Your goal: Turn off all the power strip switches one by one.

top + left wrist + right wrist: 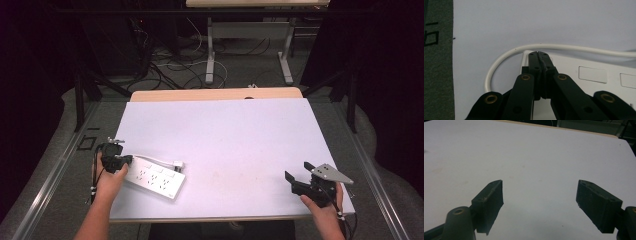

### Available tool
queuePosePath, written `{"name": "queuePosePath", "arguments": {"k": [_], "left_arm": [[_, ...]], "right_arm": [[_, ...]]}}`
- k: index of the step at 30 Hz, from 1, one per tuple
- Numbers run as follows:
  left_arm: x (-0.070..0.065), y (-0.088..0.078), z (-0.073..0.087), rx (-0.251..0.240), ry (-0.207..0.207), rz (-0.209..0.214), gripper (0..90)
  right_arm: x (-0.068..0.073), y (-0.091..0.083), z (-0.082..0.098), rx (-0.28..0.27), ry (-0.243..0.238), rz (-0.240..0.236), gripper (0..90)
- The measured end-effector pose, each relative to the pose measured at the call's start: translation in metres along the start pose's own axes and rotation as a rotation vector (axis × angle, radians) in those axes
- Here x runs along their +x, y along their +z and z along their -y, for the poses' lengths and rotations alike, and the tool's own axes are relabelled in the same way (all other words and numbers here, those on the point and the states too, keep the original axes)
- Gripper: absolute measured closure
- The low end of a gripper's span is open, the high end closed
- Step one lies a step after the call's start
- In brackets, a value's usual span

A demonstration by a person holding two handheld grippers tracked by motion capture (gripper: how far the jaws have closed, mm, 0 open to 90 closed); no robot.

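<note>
A white power strip (pixel 155 179) lies flat near the table's front left, and its white cable (pixel 499 58) loops around its end. My left gripper (pixel 127 161) rests at the strip's left end. In the left gripper view its jaws are pressed together with the tips (pixel 538 53) over the corner of the power strip (pixel 594 75), and nothing shows between them. My right gripper (pixel 297 170) hovers at the table's front right, far from the strip. Its jaws stand wide apart (pixel 540 195) over bare white surface, holding nothing.
A white sheet (pixel 225 135) covers the wooden tabletop. Grey floor with a metal rail (pixel 60 170) runs along the left side. Beyond the far edge are desk legs (pixel 210 55) and tangled cables on the floor.
</note>
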State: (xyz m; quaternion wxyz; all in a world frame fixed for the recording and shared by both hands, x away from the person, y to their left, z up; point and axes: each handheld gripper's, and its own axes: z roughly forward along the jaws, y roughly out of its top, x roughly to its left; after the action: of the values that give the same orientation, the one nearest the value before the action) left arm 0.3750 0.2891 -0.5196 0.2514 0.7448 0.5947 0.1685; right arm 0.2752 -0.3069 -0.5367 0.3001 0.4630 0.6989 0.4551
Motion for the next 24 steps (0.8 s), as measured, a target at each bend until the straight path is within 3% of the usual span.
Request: {"name": "queuePosePath", "arguments": {"k": [6, 14, 19, 24], "left_arm": [[-0.002, 0.0, -0.001, -0.003, 0.02, -0.005, 90.0], [-0.005, -0.001, -0.001, -0.004, 0.007, 0.011, 90.0], [-0.008, -0.003, -0.003, -0.024, 0.009, 0.017, 90.0], [-0.012, -0.005, -0.005, -0.015, 0.02, 0.024, 90.0]], "right_arm": [[0.001, 0.0, 0.0, 0.004, 0.008, -0.001, 20.8], [0.001, 0.0, 0.0, 0.0, -0.01, -0.007, 20.8], [0.001, 0.0, 0.0, -0.001, 0.002, -0.009, 20.8], [0.001, 0.0, 0.0, 0.0, -0.001, -0.003, 20.8]]}}
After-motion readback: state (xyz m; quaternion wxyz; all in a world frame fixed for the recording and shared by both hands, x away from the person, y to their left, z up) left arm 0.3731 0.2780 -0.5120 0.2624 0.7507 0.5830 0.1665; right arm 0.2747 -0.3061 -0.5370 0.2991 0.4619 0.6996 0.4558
